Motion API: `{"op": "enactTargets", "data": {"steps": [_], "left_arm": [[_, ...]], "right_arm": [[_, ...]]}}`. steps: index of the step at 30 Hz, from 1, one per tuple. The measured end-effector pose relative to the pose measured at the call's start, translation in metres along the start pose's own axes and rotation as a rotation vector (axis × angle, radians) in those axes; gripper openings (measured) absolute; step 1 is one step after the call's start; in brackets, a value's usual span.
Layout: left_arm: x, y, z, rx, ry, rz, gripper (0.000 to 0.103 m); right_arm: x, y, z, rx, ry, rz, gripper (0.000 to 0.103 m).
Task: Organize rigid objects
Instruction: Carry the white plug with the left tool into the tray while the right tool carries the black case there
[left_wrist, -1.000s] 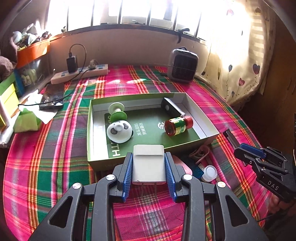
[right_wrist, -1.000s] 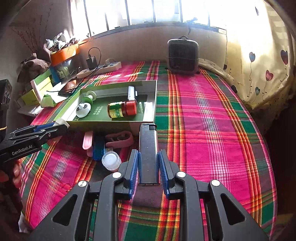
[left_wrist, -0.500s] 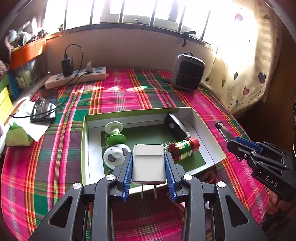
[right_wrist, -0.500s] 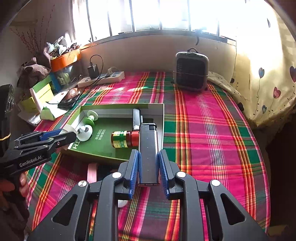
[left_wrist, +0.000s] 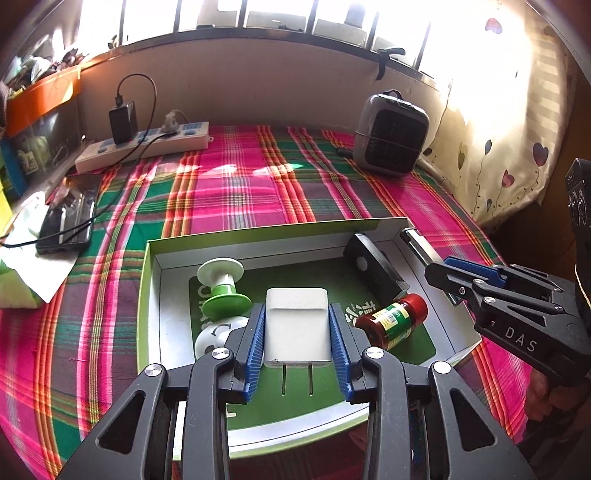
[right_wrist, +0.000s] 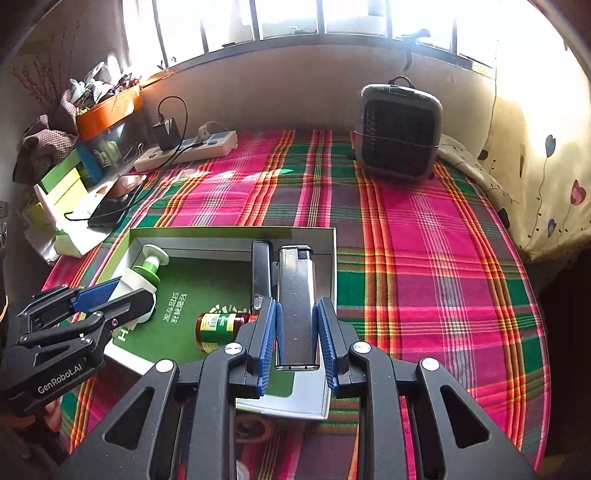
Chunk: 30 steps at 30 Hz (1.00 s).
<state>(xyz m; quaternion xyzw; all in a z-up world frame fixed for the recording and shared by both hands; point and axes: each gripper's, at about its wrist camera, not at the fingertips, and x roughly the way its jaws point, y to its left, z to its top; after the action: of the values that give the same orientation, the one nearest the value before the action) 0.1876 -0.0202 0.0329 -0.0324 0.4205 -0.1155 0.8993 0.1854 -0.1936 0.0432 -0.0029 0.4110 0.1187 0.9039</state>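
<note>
Delivery is the step in hand: both tools carry an object over the green box (left_wrist: 147, 295) that lies on the plaid table (left_wrist: 240, 192). The left tool (left_wrist: 297, 339) grips a white plug adapter (left_wrist: 297, 326) between its blue pads, with the two metal prongs pointing back toward the camera. The right tool (right_wrist: 297, 332) is closed on a silver lighter (right_wrist: 295, 295), which stands out forward along the fingers. Both objects hang above the box, not yet in it. Inside the box there are already a green and white spool (left_wrist: 219, 284), a white round item (left_wrist: 214, 334), a dark flat device (left_wrist: 373, 266) and a small jar with a red lid (left_wrist: 393, 325) that lies on its side.

The next move probably calls for lowering each object to a free spot on the green floor of the box and then opening the pads. The adapter seems to need the middle gap between the spool and the jar; the lighter hangs near the right wall, beside the dark device.

The left view shows the adapter's prongs and the white round item. The right view shows the lighter's whole length, which the left view mostly hides behind the right tool.
</note>
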Motion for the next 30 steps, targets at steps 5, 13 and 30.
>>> {"op": "enactTargets", "data": {"steps": [5,13,30], "left_arm": [[0.012,0.0,0.0,0.004,0.02,-0.003,0.032],[0.023,0.001,0.002,0.007,0.033,0.006,0.032],[0.033,0.004,0.001,0.01,0.05,0.02,0.032]], "right_arm": [[0.016,-0.001,0.007,0.001,0.026,0.002,0.024],[0.034,-0.003,0.012,-0.006,0.059,0.0,0.024],[0.042,0.003,0.019,-0.039,0.103,-0.022,0.024]]}}
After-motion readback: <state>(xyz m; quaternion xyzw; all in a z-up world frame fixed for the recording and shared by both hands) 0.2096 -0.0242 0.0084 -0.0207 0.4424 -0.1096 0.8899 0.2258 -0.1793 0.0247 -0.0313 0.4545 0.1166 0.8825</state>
